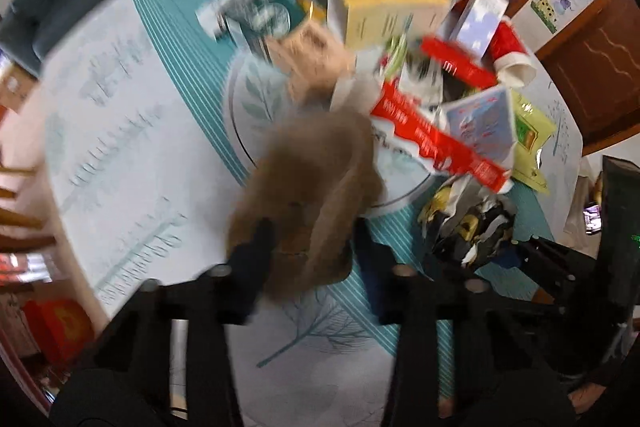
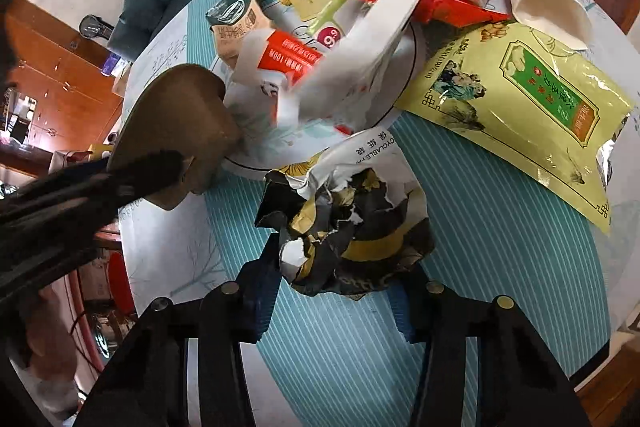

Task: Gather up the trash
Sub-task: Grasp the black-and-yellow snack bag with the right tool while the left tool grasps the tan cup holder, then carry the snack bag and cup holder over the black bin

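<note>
A round table (image 2: pixel 540 307) is covered by a pale cloth printed with teal stripes and grey-green trees. At its middle a round white turntable with a dark rim line and a leaf print (image 1: pixel 256 99) is set, and a heap of cartons and wrappers is piled on it. Directly on the cloth, a crumpled black, gold and white paper bag (image 2: pixel 352 227) is seen just beside the turntable's rim. A flat yellow-green foil pouch with a green label (image 2: pixel 520 107) is laid near it, one corner against the turntable.
</note>
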Tool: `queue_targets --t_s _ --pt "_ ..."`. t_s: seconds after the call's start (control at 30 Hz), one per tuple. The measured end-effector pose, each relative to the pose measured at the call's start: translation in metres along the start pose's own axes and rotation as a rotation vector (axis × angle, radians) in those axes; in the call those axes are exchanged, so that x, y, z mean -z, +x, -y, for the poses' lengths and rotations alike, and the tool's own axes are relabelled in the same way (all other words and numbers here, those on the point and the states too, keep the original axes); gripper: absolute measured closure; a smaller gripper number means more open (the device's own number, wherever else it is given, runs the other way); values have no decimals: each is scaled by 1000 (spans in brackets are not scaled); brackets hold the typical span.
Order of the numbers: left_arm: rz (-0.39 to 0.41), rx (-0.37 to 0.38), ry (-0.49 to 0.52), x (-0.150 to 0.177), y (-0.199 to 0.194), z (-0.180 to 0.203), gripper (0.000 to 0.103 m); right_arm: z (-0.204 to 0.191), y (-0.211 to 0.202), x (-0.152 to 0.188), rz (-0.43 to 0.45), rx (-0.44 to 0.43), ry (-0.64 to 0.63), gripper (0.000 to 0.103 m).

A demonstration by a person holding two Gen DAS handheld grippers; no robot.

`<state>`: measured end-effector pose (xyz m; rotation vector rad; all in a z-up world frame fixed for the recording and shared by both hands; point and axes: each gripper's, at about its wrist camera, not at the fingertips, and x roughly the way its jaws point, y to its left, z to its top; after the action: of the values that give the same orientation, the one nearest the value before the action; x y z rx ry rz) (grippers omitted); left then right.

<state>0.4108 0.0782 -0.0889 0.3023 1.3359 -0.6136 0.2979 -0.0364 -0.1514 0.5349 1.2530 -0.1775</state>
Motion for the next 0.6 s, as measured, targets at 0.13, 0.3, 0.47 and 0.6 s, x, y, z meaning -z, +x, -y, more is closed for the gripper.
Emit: queue_targets --t_s 0.13,0.3,0.47,0.6 --pt "-25 27 -45 1 10 -4 94 -5 -10 5 14 18 -40 59" --pt "3 39 -36 11 1 2 96 -7 -35 12 46 25 -86 60" --pt "37 63 -19 23 -19 15 96 -1 -68 16 79 17 -91 60" --pt "65 95 -9 32 -38 24 96 0 -89 23 110 21 -94 60"
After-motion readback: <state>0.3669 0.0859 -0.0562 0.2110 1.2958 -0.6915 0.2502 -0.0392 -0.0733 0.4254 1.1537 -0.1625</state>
